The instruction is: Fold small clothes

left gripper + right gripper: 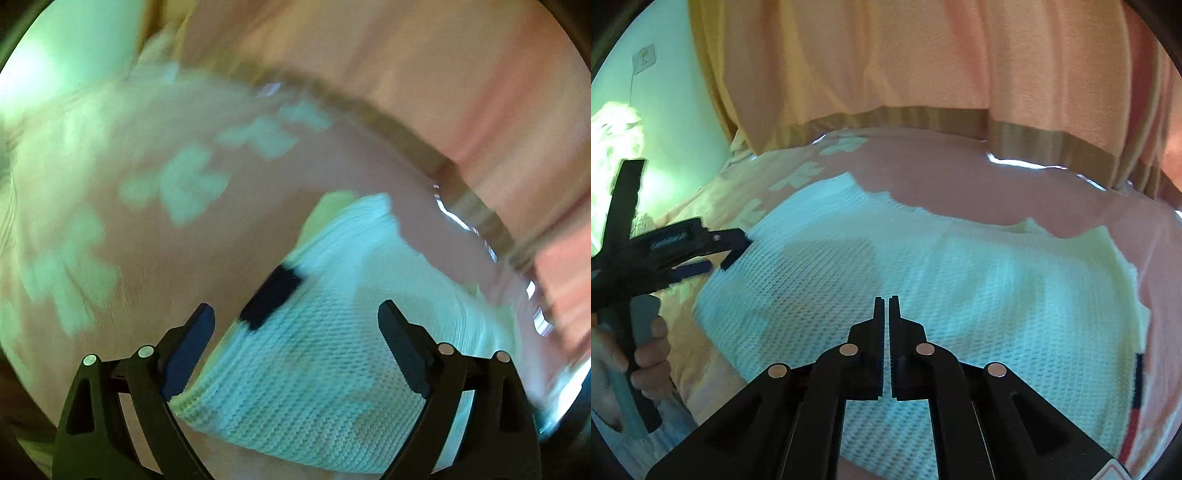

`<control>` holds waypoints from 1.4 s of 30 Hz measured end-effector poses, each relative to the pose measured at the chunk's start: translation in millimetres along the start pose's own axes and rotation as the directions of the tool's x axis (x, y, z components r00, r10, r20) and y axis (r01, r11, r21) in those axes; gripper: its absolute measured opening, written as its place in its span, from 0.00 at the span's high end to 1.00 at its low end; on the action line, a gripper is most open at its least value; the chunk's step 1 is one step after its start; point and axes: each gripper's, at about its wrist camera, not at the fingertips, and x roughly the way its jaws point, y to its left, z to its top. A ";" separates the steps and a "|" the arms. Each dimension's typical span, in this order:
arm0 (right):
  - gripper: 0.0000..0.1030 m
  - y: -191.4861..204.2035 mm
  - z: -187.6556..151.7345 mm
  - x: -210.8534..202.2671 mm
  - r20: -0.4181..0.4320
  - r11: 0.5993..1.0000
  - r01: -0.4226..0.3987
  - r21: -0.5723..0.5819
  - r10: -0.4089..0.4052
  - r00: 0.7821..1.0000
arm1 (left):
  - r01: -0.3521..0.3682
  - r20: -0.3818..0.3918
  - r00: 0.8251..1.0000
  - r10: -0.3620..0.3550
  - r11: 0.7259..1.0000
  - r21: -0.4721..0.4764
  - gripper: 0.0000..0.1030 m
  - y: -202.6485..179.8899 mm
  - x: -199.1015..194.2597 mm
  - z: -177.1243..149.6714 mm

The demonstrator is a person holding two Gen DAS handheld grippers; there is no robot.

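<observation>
From my right wrist camera I see the garment (923,266), a pale, waffle-knit piece, lying spread across the pink bedspread (960,177), reaching from near the bed's left side almost to its right edge, its far edge uneven where the cloth laps over itself. A small dark label (1139,373) sits at its right border. My right gripper (888,306) hangs over the near middle of the cloth with its jaws pressed together and nothing between them. At the bed's left side my left gripper (733,245) shows with a hand (652,354) around its handle, its tips at the garment's left edge. The left wrist camera is badly smeared, but there the left gripper (295,325) has its jaws spread wide, the knit cloth (314,387) lying below and between them; I think the pads are clear of it, though the blur leaves that unsure. A dark tag (271,297) shows on the cloth just ahead of the fingers, and pale block shapes (184,184) pattern the bedspread (147,240) beyond. A peach curtain (886,66) with a tan hem hangs along the bed's far edge.
</observation>
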 end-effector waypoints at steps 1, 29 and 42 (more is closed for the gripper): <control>0.99 3.6 0.5 5.6 -0.008 1.000 -0.008 0.000 0.008 1.000 | 0.003 -0.035 0.999 -0.005 0.999 -0.042 0.15 6.6 8.4 0.8; 0.99 5.8 10.8 29.8 -0.036 0.999 -0.026 0.038 0.028 0.999 | -0.076 -0.011 0.997 0.077 0.994 0.081 0.15 -20.5 33.1 -5.8; 1.00 -7.6 8.5 65.3 -0.140 0.997 -0.034 0.076 0.044 0.989 | 0.079 -0.083 0.994 -0.077 0.997 0.025 0.65 -17.4 57.8 9.9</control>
